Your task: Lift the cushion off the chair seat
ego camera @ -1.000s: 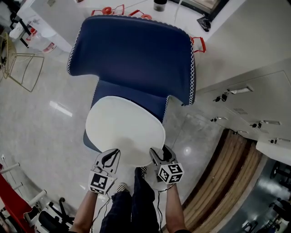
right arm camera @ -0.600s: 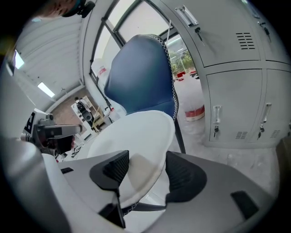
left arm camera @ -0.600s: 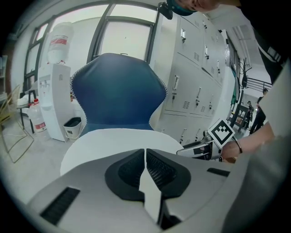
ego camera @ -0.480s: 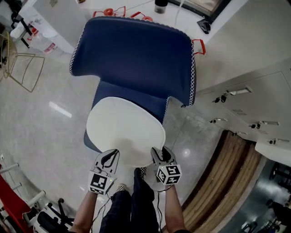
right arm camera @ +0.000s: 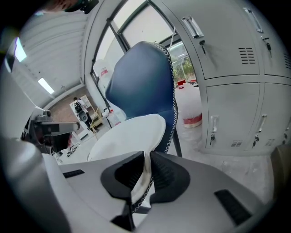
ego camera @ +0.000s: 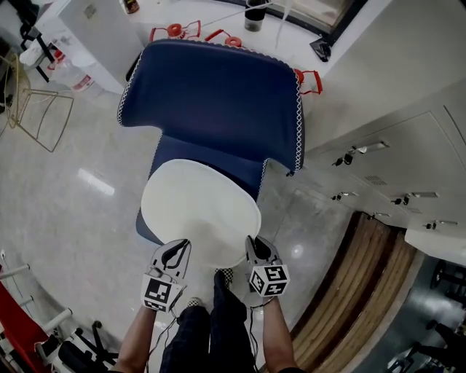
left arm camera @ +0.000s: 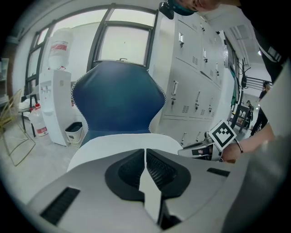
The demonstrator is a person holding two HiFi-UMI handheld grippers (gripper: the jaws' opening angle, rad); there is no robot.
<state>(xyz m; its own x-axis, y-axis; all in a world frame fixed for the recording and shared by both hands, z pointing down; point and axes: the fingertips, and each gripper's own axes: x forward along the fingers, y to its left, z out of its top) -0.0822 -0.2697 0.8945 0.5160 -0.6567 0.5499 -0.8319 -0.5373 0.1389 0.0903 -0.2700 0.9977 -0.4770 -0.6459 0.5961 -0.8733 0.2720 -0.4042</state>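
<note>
One chair (ego camera: 218, 95), one cushion (ego camera: 200, 207), one gold wire frame (ego camera: 45, 92), one water dispenser (left arm camera: 57, 109) carrying one bottle (left arm camera: 59, 48), one bin (left arm camera: 74, 132).

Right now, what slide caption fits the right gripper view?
Right gripper, jaws just closing, pinches the edge of the white cushion on the blue chair.

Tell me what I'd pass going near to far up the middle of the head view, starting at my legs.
Dark trouser legs → white cushion → blue seat → blue chair back → white counter → dark cup standing on it.
</note>
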